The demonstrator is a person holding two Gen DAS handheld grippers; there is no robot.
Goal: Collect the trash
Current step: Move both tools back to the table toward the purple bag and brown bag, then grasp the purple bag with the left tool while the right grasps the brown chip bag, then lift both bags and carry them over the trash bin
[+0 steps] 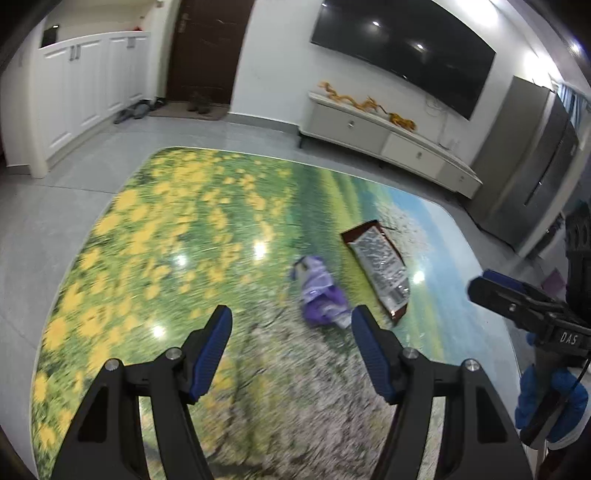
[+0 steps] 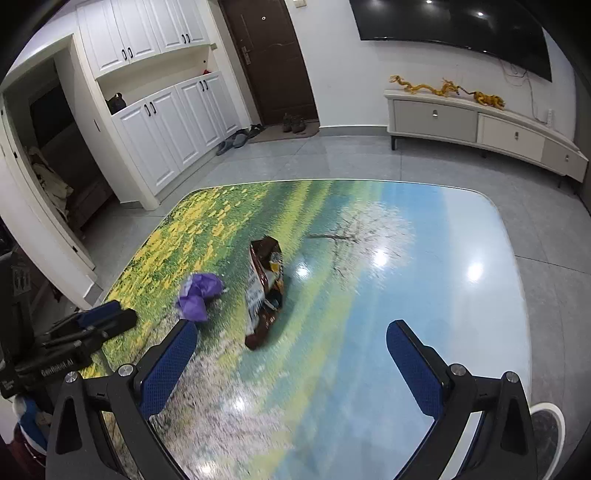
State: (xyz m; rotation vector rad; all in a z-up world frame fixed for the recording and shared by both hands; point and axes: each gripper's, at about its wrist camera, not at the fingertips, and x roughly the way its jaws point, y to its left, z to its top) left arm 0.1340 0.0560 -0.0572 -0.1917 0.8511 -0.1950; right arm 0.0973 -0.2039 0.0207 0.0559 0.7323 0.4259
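Note:
A crumpled purple wrapper (image 1: 322, 295) lies on the picture-printed table (image 1: 166, 229), just ahead and right of my open, empty left gripper (image 1: 291, 317). A brown and silver snack bag (image 1: 380, 267) lies flat to its right. In the right wrist view the purple wrapper (image 2: 199, 295) sits ahead left and the snack bag (image 2: 264, 291) ahead of my open, empty right gripper (image 2: 291, 332), which hovers above the table (image 2: 424, 295). The right gripper also shows at the right edge of the left wrist view (image 1: 480, 286); the left gripper shows at the left of the right wrist view (image 2: 114, 314).
The table stands on a grey tiled floor (image 2: 351, 155). A low TV cabinet (image 2: 480, 129) with yellow dragon figures stands under a wall TV (image 2: 454, 29). White cupboards (image 2: 166, 122), a dark door (image 2: 269, 59) and shoes are at the back. A round bin rim (image 2: 546, 435) shows lower right.

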